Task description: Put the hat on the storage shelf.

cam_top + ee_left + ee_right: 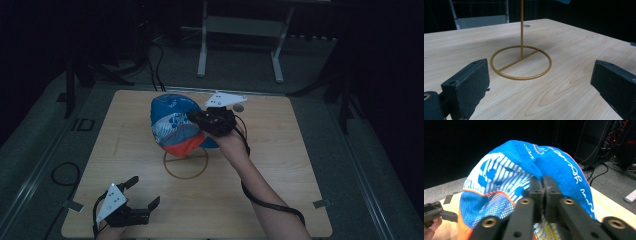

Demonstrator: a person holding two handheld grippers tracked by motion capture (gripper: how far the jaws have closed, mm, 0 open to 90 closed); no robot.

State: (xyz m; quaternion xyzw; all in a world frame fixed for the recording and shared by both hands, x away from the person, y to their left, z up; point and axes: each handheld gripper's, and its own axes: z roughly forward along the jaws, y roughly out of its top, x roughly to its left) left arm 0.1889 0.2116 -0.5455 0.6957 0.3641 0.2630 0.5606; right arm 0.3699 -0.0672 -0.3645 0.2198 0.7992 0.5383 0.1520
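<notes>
One blue cap (175, 125) pinched by right gripper (543, 192) fingers, one wire stand (521, 61), left gripper (142, 192) fingers spread

A blue cap (174, 125) sits over the top of a thin gold-coloured wire stand (185, 162) near the middle of the wooden table, slightly toward its far side. The cap carries white striped and patterned panels, white lettering along a seam, blue mesh and an orange edge (486, 195) at its near lower side. Its cloth is bunched and creased on the right, where a fold is pinched. The cap hangs tilted, raised well above the tabletop. The stand has a flat round ring base (521, 62) with one straight crossbar, lying on the table, and an upright rod (522, 27) rising from that bar into the cap.
</notes>
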